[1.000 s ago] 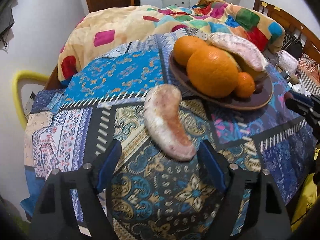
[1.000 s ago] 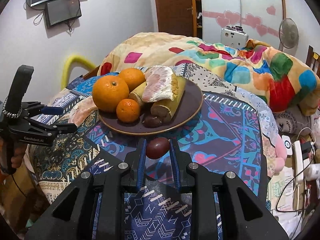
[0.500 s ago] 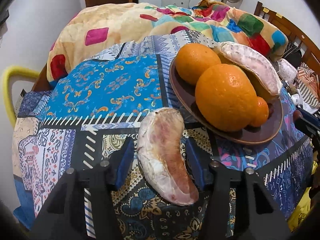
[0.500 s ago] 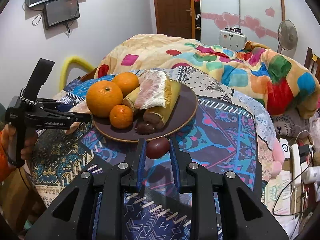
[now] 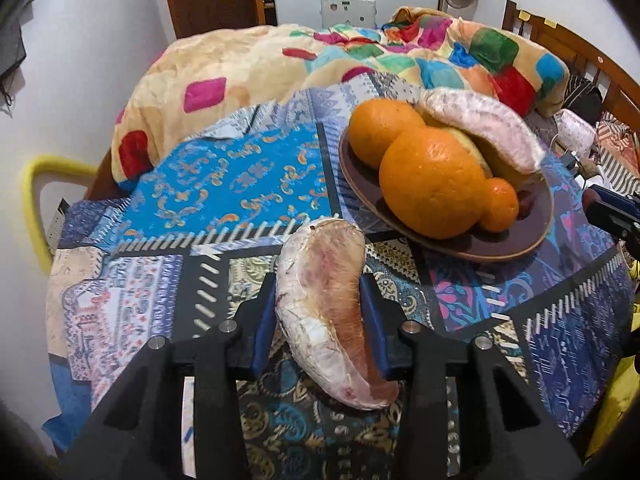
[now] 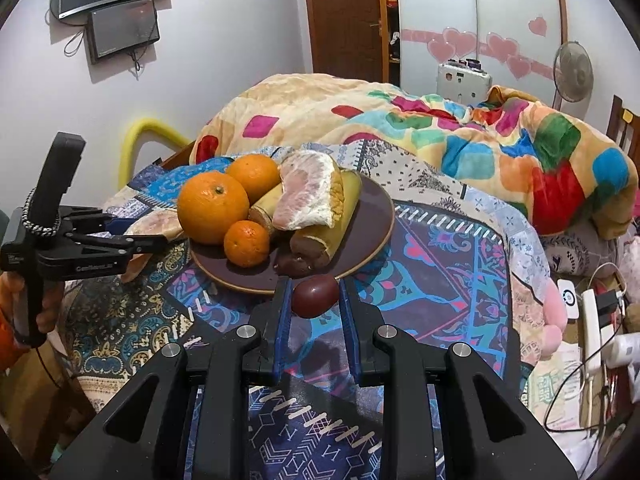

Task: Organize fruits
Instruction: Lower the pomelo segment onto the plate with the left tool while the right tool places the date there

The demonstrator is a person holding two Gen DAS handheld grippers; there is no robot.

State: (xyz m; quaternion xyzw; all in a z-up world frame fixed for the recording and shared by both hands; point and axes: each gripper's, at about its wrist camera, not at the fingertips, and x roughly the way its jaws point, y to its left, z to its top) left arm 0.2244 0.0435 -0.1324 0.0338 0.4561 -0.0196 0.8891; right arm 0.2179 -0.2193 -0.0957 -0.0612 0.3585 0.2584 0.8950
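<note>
Two grippers each hold a fruit over the patterned cloth (image 5: 224,184). Nearest, the left gripper (image 5: 320,312) has its blue pads pressed to both sides of a peeled pomelo wedge (image 5: 326,308), a long curved piece with pale papery skin and a pink-red streak along its middle (its far tip points toward the plate). The right gripper (image 6: 314,296) is closed on a small dark-red fruit (image 6: 315,295), smooth and egg-shaped, held just at the near rim of the brown plate (image 6: 376,236). On that plate sit a big orange (image 6: 213,207), a second orange (image 6: 254,177) behind it, a small tangerine (image 6: 247,243), yellowish husked pieces (image 6: 338,216) and another pomelo wedge (image 6: 310,196) lying across them. Beyond the plate lies a colourful blanket (image 6: 460,148).
</note>
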